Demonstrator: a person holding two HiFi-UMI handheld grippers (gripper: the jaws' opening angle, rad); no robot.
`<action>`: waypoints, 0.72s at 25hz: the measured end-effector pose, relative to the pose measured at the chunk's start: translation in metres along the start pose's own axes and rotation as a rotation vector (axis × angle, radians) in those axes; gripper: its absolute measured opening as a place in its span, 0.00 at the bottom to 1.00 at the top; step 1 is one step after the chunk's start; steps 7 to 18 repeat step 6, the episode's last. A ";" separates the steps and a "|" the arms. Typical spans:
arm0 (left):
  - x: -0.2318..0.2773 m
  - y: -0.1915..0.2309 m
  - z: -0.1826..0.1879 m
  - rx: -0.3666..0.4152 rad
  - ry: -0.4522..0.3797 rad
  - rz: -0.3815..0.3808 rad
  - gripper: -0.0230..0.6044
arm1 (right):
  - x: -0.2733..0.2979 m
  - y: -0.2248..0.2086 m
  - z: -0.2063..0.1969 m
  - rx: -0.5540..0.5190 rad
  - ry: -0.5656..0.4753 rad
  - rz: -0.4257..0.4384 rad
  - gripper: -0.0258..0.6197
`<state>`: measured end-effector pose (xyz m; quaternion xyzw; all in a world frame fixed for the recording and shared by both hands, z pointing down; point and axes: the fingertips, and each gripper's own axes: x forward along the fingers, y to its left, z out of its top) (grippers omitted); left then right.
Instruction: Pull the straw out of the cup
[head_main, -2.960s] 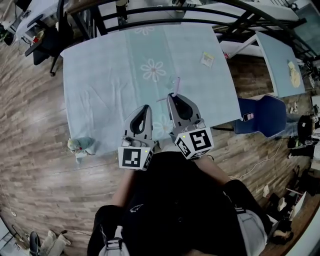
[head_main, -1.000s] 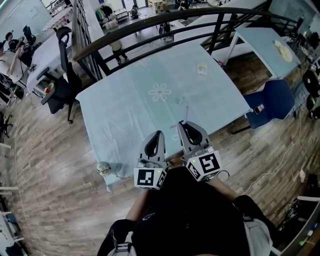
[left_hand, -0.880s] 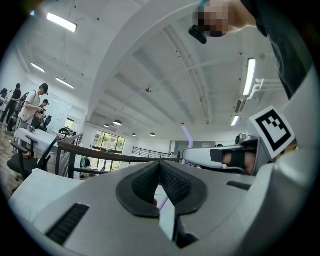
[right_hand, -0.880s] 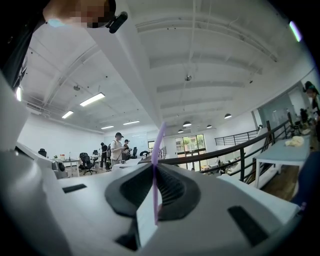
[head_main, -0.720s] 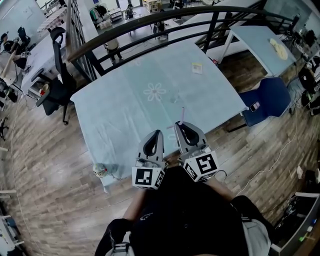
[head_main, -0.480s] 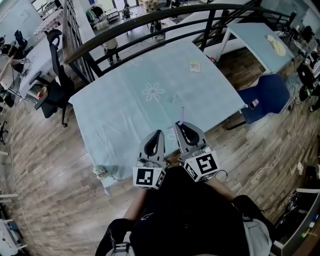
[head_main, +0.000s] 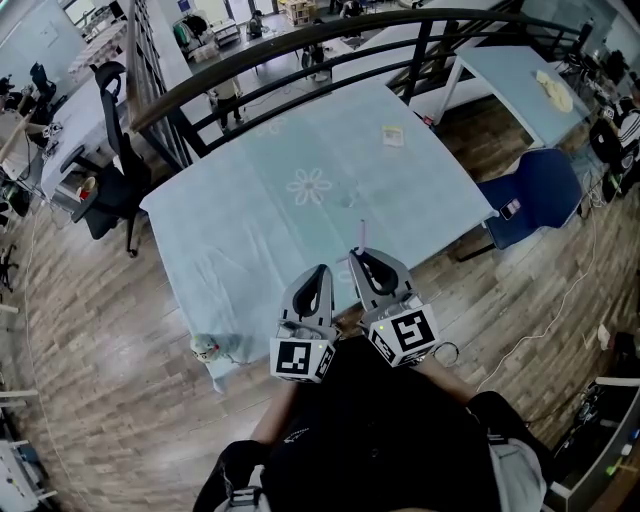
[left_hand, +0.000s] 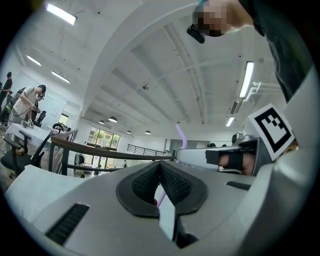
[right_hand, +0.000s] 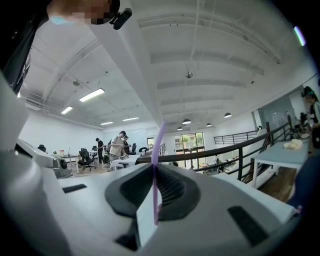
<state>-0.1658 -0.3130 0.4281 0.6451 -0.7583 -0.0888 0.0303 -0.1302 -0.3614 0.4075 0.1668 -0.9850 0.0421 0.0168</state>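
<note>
Right tongs: clamped on the purple straw, which sticks up.
Left tongs: tips together, just left of the right ones.
Worktop: light blue, under both tips.

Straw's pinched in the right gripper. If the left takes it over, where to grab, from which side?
Take the straw on the bare upright length above the right gripper, which pinches its lower part. Probably come level from its left with the left gripper, pads across the shaft.
</note>
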 end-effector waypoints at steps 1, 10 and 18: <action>0.000 0.001 0.000 0.000 -0.002 0.003 0.06 | 0.001 0.001 0.000 -0.002 0.001 0.003 0.09; 0.000 0.007 -0.003 -0.020 0.004 0.016 0.06 | 0.005 0.001 -0.003 -0.004 0.008 0.003 0.09; 0.000 0.007 -0.003 -0.020 0.004 0.016 0.06 | 0.005 0.001 -0.003 -0.004 0.008 0.003 0.09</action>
